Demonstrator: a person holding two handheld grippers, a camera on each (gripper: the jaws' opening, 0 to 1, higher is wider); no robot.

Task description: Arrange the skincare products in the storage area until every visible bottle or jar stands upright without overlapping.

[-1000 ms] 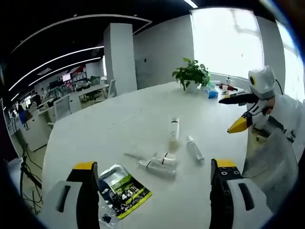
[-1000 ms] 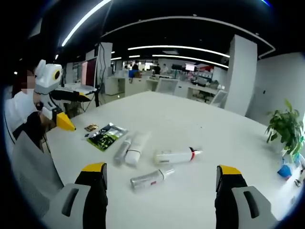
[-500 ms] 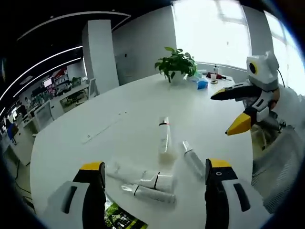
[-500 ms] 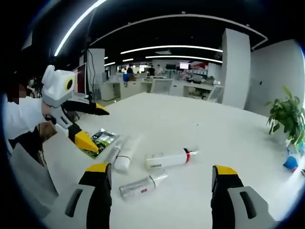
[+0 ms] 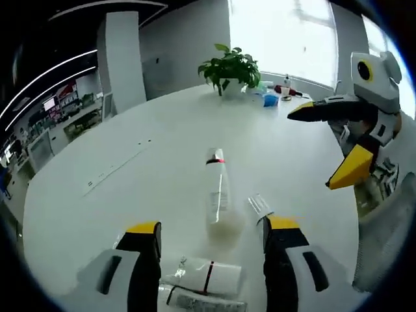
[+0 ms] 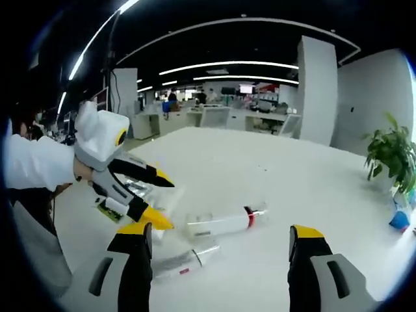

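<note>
wide white round table (image 5: 104, 149) carries everything. landmark: long clear bottle with a red band near its cap (image 5: 217, 192), lying flat mid-table. just beside its base end, a white squat tube with a dark band (image 5: 207, 277) and a thin clear bottle (image 5: 203, 301) under it, both lying down. on its other side, a small clear ridged-cap bottle (image 5: 260, 206), also flat.

left gripper (image 5: 209, 240) jaws wide, empty, framing the landmark's base. right gripper (image 6: 218, 250) wide, empty, hovering near.

judgement: light, stiff, slick plastic, rolls easily; grip mid-body across the barrel, not the narrow cap.

no legible txt on any bottles
</note>
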